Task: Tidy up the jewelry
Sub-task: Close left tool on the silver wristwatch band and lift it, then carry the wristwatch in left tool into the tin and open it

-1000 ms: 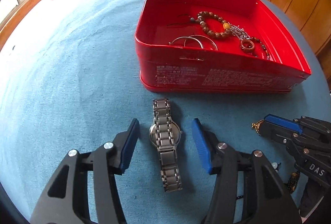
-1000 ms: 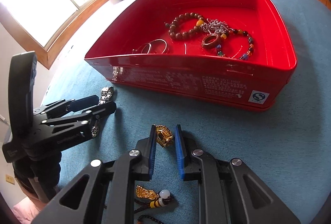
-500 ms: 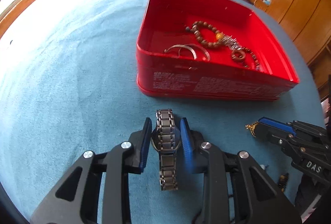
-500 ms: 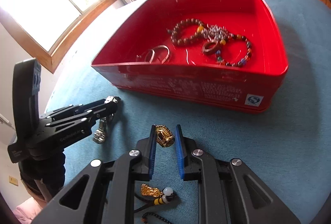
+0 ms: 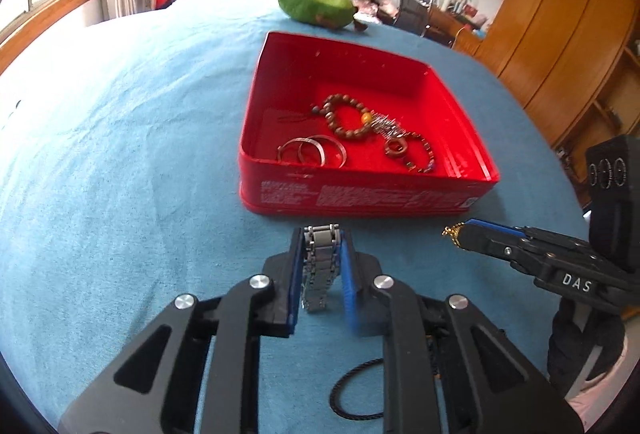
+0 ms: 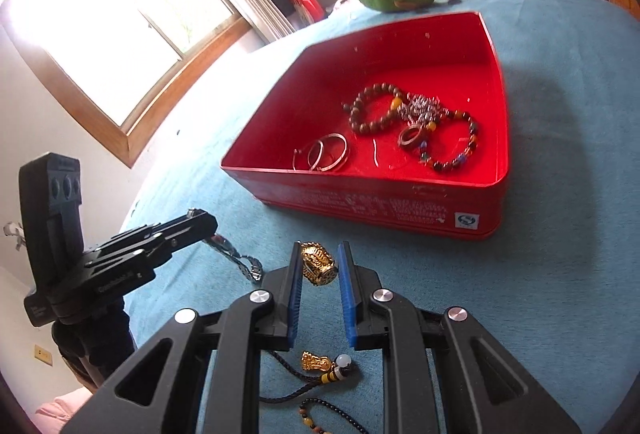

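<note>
Left tool [image 5: 320,266]: jaws have just been closing and now clamp a steel watch [image 5: 319,266], its band hanging down between the pads, just short of the red tin [image 5: 360,193] on the blue bed cover [image 5: 120,173]. Right tool [image 6: 319,270]: clamped on a gold charm [image 6: 318,262], its black cord [image 6: 296,392] trailing below, also near the tin's front wall. Step in hand, as judged: carry both pieces over the rim and release inside. Advice: clear the front wall fully; mind the dangling band and cord; set down apart from the bead bracelets [image 6: 376,109] and bangles [image 6: 324,155] to avoid tangling. Writing: "DAS" on the right tool in the left view; tin's side print too small to read.
</note>
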Available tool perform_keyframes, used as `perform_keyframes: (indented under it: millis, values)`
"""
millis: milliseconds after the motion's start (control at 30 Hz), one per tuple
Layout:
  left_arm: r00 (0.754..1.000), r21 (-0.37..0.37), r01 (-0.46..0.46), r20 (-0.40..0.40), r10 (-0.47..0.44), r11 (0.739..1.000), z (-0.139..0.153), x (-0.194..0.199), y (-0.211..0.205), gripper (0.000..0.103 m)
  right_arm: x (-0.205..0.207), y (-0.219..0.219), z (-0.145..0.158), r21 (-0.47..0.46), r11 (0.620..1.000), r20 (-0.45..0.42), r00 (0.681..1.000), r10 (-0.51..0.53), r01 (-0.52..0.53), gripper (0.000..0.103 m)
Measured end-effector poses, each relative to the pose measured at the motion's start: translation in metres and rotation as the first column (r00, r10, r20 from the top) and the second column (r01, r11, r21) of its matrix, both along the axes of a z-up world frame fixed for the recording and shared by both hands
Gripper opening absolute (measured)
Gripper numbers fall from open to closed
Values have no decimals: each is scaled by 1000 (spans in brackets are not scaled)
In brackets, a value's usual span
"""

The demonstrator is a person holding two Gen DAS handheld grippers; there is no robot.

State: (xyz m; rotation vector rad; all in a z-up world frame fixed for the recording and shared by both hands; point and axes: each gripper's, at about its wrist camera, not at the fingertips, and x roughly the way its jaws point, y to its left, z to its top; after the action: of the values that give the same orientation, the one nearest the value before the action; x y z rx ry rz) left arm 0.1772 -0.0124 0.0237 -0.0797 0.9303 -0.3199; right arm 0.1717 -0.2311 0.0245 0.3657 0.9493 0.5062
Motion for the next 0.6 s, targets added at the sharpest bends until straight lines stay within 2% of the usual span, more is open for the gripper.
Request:
perform_keyframes:
  millis: [367, 600]
  values:
    - [1000, -30, -5, 30, 6, 1000, 13, -4, -1, 16, -1, -9, 7, 27, 1000, 9, 1000, -15, 15, 17]
    - [997, -19, 15, 74, -14, 1000, 42, -1, -8, 16, 10, -16, 31, 0, 999, 42, 998, -35, 35, 17]
